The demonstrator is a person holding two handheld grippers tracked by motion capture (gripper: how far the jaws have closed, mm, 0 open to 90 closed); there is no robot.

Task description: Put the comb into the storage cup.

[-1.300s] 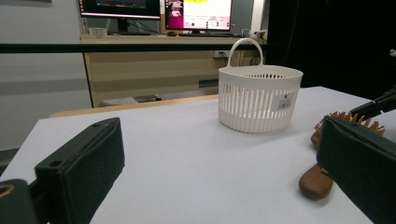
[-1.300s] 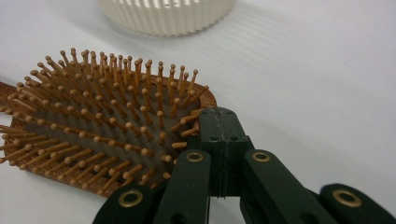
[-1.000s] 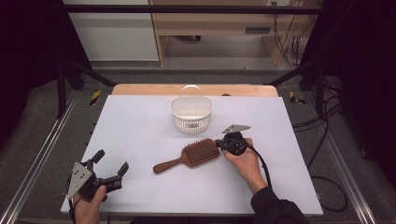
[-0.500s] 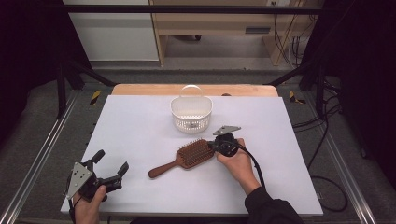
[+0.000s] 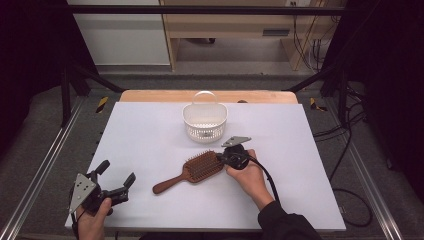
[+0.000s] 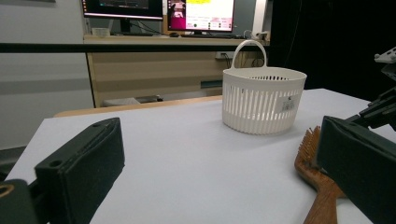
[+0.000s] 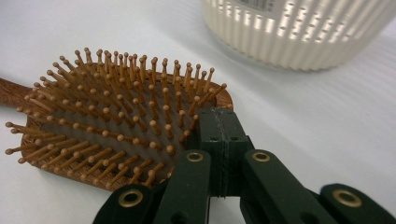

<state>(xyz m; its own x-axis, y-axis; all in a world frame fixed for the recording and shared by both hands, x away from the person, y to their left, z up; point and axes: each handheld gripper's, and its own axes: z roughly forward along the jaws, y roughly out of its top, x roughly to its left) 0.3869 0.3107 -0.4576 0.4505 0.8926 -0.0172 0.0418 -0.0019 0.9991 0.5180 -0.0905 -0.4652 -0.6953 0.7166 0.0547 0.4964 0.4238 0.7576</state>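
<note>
Two grippers are working over a white table (image 5: 150, 130), each held in one of the person's hands. The right gripper (image 5: 226, 159) is sitting just past the table's centre toward four o'clock, with its jaws pressed together on the edge of a wooden paddle hairbrush (image 5: 192, 171); in the right gripper view the black jaws are meeting at the brush head's rim (image 7: 223, 122), among the outermost bristles. The hairbrush is lying bristles up near the middle of the table, its head pointing toward two o'clock and its handle trailing off toward eight o'clock. The right hand (image 5: 250, 177) is wrapping the gripper body from the five o'clock side, and the cable is running back along the sleeve.

A white slatted plastic basket (image 5: 205, 121) with a hoop handle is standing upright at twelve o'clock from the brush head, near it but not touching. In the right gripper view its wall (image 7: 299, 28) is rising just beyond the bristles.

The left gripper (image 5: 116, 181) is resting at the table's seven o'clock corner, well apart from the brush, with its jaws spread wide and holding nothing. In the left gripper view the two black pads are standing far apart, the basket (image 6: 263, 99) is showing between them, and the brush handle (image 6: 322, 200) is lying just beside the pad at three o'clock.
</note>
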